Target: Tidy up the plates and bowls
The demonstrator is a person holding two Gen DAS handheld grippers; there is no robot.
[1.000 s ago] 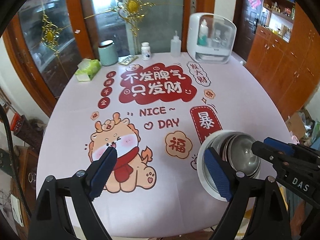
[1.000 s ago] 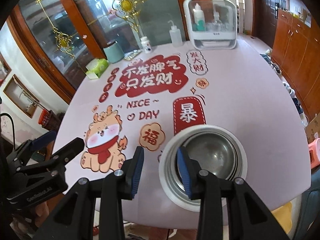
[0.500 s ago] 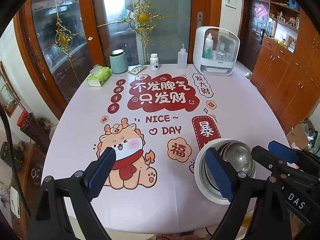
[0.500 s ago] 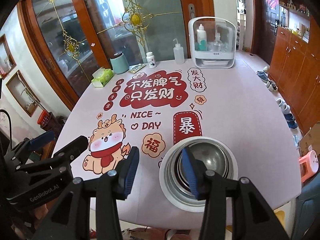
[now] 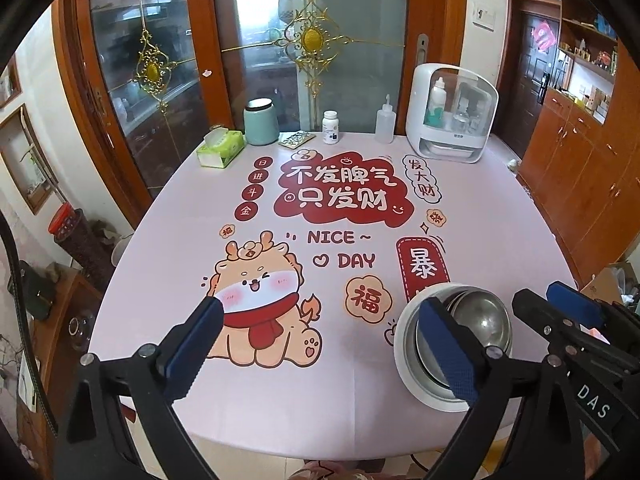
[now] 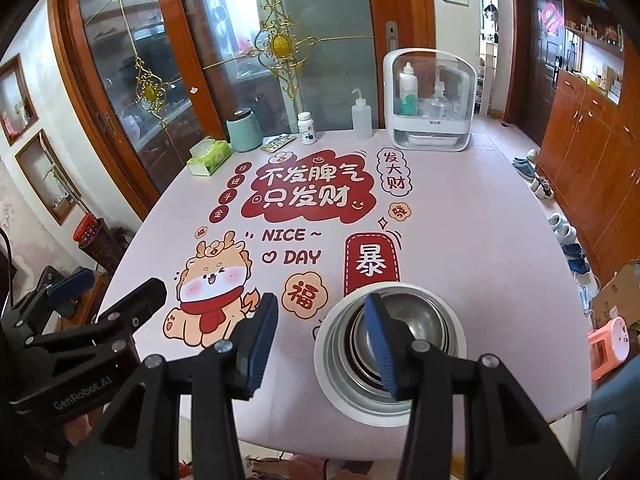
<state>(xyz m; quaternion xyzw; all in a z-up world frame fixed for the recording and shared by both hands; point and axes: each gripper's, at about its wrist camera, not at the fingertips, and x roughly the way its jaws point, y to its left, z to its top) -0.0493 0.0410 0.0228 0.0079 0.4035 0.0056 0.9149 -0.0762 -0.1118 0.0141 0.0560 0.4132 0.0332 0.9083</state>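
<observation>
A stack of steel bowls (image 5: 480, 322) sits nested inside a white bowl (image 5: 404, 354) near the table's front right edge; it also shows in the right wrist view (image 6: 420, 322), with the white bowl (image 6: 344, 376) around it. My left gripper (image 5: 320, 354) is open and empty, raised above the table left of the stack. My right gripper (image 6: 322, 344) is open and empty, held above the stack's left rim. Each gripper shows in the other's view, the right one (image 5: 560, 312) and the left one (image 6: 108, 292).
The round table (image 5: 500, 216) has a printed pink cover. At its far edge stand a tissue box (image 5: 220, 147), a green canister (image 5: 261, 121), a pill bottle (image 5: 330, 127), a squeeze bottle (image 5: 385, 125) and a white storage box (image 5: 452, 114). Wooden cabinets (image 5: 588, 160) line the right.
Both grippers have pulled back and up from the table, so more of the room shows. The right gripper's jaws have opened wider. The bowls have not moved.
</observation>
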